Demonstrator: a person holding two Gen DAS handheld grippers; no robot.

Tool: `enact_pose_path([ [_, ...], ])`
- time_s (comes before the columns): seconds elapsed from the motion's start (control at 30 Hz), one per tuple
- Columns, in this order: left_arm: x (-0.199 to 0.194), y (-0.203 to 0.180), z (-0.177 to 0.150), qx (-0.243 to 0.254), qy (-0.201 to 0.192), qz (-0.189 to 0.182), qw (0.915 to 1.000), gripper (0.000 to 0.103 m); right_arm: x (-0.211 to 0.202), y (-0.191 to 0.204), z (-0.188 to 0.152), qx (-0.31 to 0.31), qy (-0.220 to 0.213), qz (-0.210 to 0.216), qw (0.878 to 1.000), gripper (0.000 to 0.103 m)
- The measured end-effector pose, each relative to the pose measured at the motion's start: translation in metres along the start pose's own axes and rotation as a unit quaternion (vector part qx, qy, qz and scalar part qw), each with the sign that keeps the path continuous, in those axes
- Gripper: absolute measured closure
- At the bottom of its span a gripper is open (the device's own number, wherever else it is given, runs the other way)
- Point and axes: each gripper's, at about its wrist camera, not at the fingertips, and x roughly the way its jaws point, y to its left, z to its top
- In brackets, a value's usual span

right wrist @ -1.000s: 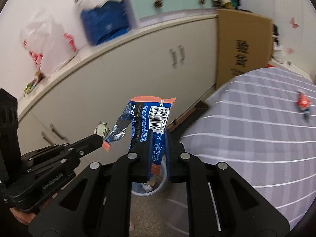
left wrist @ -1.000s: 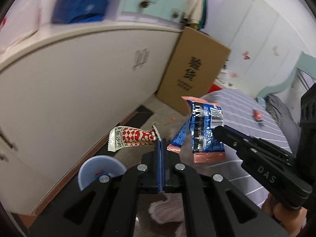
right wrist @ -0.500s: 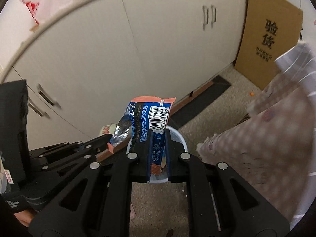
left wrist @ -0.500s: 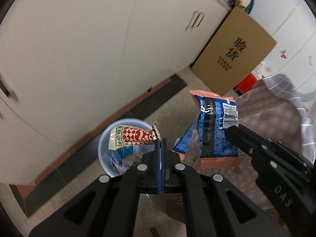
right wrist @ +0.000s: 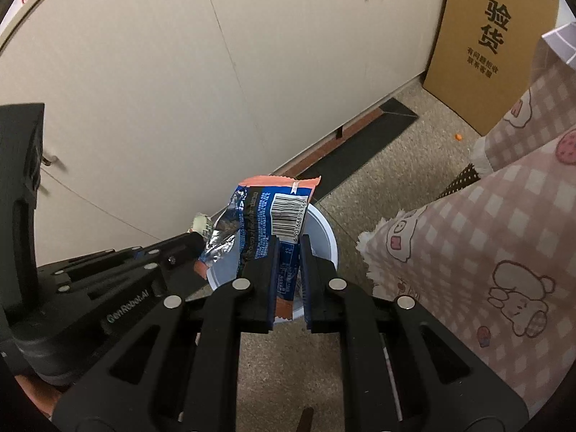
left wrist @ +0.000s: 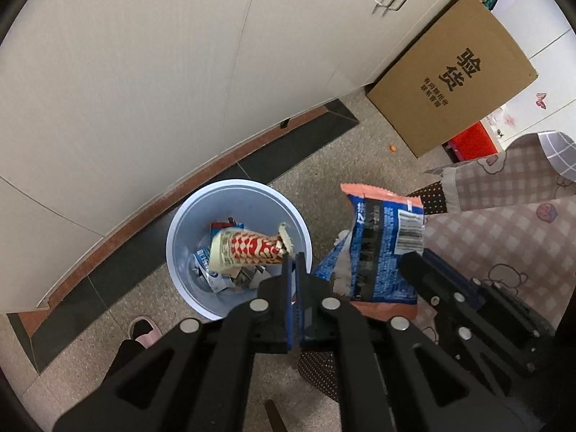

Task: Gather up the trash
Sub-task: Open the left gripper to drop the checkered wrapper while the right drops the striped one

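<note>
- Left gripper [left wrist: 294, 262]: jaws nearly closed, tips pinching the twisted end of a red-and-white wrapper [left wrist: 248, 250].
- That wrapper hangs just ahead of the jaws, over the open blue bin [left wrist: 187, 223], which holds other wrappers.
- Right gripper [right wrist: 289, 248]: jaws narrow, clamped on a blue-and-orange snack packet [right wrist: 270, 212].
- Packet stands upright from the jaws, barcode outward; the bin rim [right wrist: 329, 237] lies directly beyond and below.
</note>
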Motion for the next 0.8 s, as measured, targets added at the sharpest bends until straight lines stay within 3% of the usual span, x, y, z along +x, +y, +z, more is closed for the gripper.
enact_pose_path([
  [0.03, 0.001, 0.0, 0.002, -0.004, 0.001, -0.002, 1.0, 0.097, 0.002, -0.001, 0.0, 0.001, 0.001, 0.0, 1.0, 0.092],
  [0.13, 0.0, 0.003, -0.001, -0.018, 0.003, 0.001, 0.9998, 0.062, 0.005, -0.003, -0.001, 0.004, 0.005, 0.001, 1.0, 0.091],
  [0.57, -0.019, 0.007, -0.01, -0.012, -0.017, 0.051, 0.9985, 0.044, 0.004, 0.005, -0.006, 0.001, 0.01, 0.008, 1.0, 0.091],
  [0.8, -0.03, 0.024, -0.015, -0.023, -0.03, 0.072, 0.9967, 0.04, 0.005, 0.014, -0.007, -0.003, 0.011, 0.013, 1.0, 0.091],
])
